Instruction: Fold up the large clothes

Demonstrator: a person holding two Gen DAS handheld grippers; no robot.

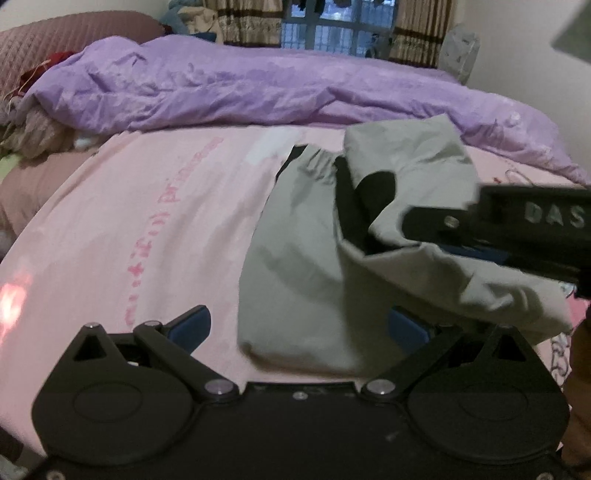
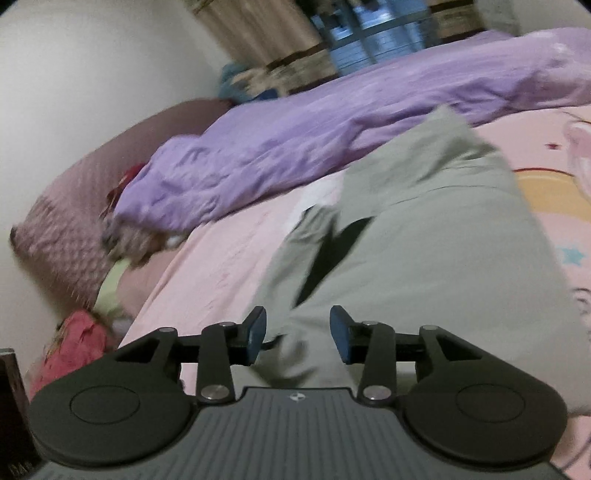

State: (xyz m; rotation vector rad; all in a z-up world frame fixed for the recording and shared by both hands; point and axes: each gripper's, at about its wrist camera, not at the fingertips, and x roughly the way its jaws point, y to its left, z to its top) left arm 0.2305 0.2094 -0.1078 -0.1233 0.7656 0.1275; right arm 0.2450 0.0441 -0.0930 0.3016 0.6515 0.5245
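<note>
Grey garment (image 1: 295,266) on bed (image 1: 147,221): partly folded, I judge | right tool (image 2: 298,334) half-open, straddling cloth, grip uncertain | left tool (image 1: 297,328) wide open, empty.

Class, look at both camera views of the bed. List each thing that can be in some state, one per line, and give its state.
Grey garment: partly folded on the pink sheet, one part lifted.
Left gripper: open, fingers either side of the garment's near edge.
Right gripper: open, grey cloth between its fingers; whether it grips cannot be told.
Purple duvet: crumpled, bunched along the far side.
Pink sheet: spread flat.
Curtains: drawn apart, window showing.
</note>
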